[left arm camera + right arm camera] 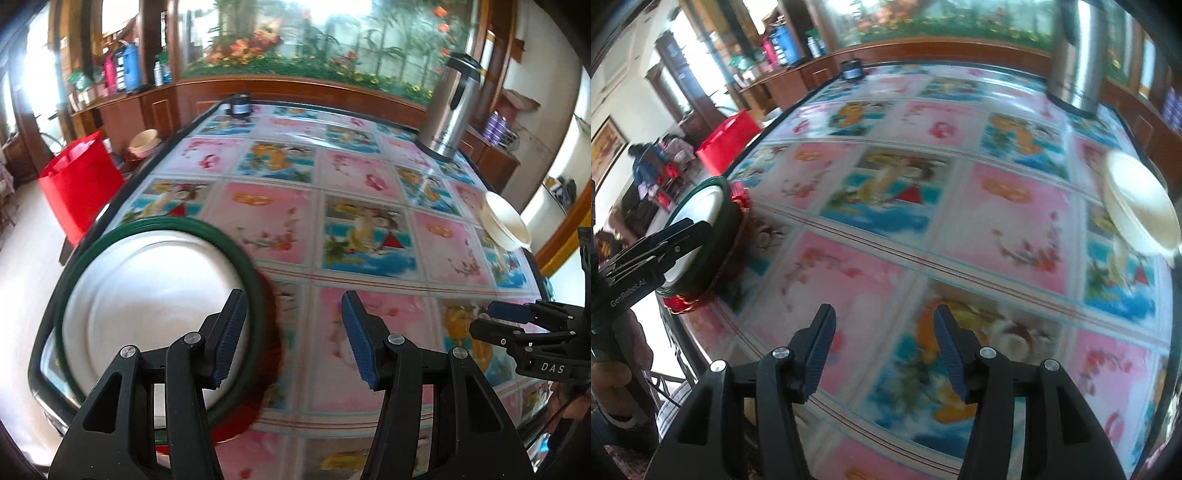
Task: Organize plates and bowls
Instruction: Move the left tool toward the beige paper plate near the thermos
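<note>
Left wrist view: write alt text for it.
An open left hand-held gripper hovers over a round white plate with a dark green rim on a floral, glass-topped table. A cream bowl and a steel thermos sit farther right.

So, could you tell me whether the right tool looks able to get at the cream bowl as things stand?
Probably yes. The right tool is open and holds nothing, and the cream bowl sits ahead to its right near the table edge, with only bare tablecloth between them. The kettle stands farther back, out of the way.
</note>
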Demonstrator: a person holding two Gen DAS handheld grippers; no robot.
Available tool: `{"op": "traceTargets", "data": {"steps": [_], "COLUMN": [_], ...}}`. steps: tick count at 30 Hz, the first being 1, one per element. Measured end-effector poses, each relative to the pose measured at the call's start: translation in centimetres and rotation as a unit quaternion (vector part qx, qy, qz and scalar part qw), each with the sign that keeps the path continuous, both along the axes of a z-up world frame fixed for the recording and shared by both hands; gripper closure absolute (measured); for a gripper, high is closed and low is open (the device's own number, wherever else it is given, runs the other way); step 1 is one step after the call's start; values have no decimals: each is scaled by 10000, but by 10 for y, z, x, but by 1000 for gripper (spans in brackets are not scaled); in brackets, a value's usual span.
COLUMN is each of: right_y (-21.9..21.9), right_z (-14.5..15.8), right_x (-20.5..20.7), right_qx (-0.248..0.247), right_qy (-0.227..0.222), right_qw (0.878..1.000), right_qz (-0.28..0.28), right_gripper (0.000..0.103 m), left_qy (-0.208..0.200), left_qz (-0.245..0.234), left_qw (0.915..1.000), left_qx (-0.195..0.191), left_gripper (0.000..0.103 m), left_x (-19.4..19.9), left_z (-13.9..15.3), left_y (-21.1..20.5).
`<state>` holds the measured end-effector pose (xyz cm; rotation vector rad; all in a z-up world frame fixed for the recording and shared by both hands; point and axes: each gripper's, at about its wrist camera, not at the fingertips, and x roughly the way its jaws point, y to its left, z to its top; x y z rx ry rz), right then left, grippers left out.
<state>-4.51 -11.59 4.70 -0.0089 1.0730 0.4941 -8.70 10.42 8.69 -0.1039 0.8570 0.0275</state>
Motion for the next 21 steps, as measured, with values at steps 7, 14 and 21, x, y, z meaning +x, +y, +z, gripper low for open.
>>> {"op": "traceTargets", "data": {"steps": [7, 14, 21], "right_y": [-43, -83, -121], "right_z": [-6, -11, -17], "right_x": [0, -2, 2], "right_qx": [39, 17, -58], "right_qy": [60, 136, 196], "right_qw": [9991, 9970, 9943], "right_qz": [-419, -757, -1042], "right_gripper": [47, 46, 46], "left_qy": [84, 193, 212], "left_qz": [-417, -821, -1122], "left_qw": [9991, 9963, 9932], "left_qx": [60, 134, 219], "left_gripper": [49, 49, 49], "left_x": [14, 26, 41], "left_z": [-6, -12, -15], "left_y": [-44, -87, -128]}}
